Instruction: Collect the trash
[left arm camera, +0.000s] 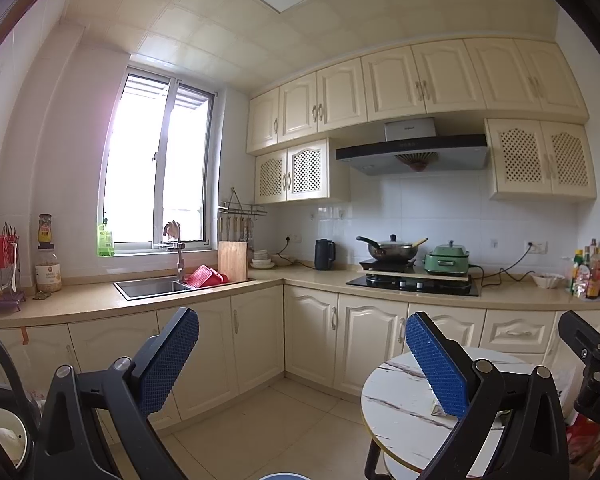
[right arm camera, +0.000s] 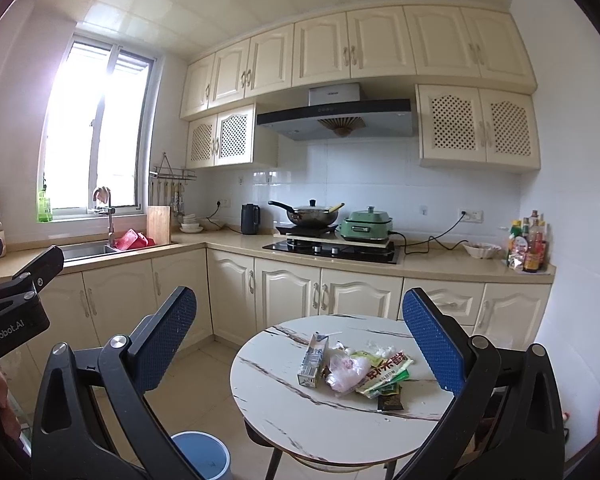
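Kitchen was cream cabinets all round, counter (right arm camera: 440,258) with a stove (right arm camera: 332,250) and sink (right arm camera: 84,251). Round marble-look table (right arm camera: 284,412) held the trash, nothing collected yet. Blue bin (right arm camera: 202,454) sat on the floor just beside the table, lower left. Left gripper (left arm camera: 302,354) and right gripper (right arm camera: 300,332) both hung with fingers apart, empty, short of the pile. Milk carton (right arm camera: 313,361) looked light, stiff; pinch across its flat sides. Wrappers (right arm camera: 384,372) and clear bag (right arm camera: 346,368) looked soft, slippery; pinch a crumpled fold.
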